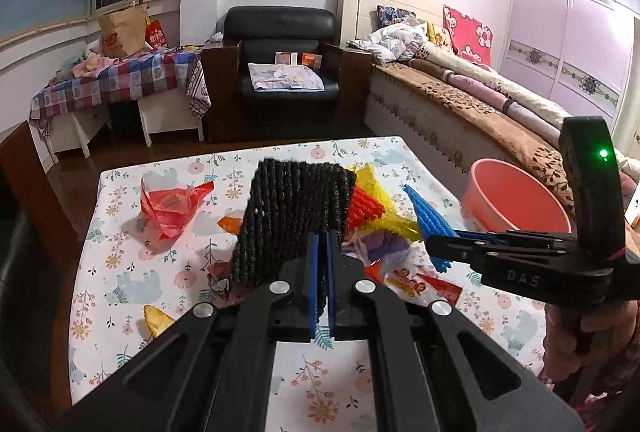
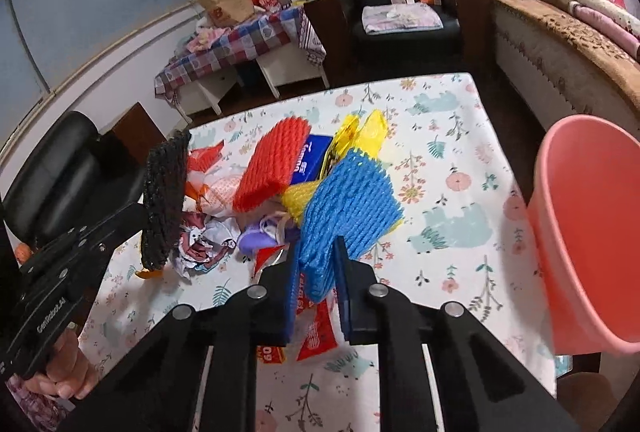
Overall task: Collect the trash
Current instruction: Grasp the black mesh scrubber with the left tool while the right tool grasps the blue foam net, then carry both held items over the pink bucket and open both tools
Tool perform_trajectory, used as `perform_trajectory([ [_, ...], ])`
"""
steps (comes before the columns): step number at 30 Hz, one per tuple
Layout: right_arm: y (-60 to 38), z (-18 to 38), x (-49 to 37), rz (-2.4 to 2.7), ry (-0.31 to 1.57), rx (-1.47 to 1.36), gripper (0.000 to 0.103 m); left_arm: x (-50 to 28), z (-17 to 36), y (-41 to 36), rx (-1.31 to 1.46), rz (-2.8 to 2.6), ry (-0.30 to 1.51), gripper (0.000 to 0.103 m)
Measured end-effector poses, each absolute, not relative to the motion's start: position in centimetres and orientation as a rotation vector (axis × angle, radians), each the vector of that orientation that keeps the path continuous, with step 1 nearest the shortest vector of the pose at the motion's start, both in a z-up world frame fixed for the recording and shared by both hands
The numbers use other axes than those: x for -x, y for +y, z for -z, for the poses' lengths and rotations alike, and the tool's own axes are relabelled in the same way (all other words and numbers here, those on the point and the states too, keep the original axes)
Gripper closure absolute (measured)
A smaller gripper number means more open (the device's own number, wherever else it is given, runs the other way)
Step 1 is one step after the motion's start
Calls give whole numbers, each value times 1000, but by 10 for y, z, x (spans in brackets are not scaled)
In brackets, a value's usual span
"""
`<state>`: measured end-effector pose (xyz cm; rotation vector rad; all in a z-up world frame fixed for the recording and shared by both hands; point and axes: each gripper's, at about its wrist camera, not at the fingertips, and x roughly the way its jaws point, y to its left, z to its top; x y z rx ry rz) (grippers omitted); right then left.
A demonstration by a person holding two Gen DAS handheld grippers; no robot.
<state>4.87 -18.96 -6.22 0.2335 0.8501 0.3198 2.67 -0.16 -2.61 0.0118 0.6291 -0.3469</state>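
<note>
Up between the right fingers, blue foam net

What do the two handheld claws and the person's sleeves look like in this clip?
Both claws, left claw and right claw, are black linkage frames with silver rivets and blue pads. The right one carries white lettering and a black curved mount with a green light. A floral patterned sleeve shows at the left hand.
</note>
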Motion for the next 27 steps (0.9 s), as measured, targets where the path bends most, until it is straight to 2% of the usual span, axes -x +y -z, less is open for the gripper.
perform_trajectory([
  [17, -232, 34, -15, -303, 744, -280, 89, -16, -9, -33, 13, 422, 557, 100],
  [27, -294, 20, 5, -154, 665, -285, 89, -22, -36, -100, 28, 586, 530, 100],
])
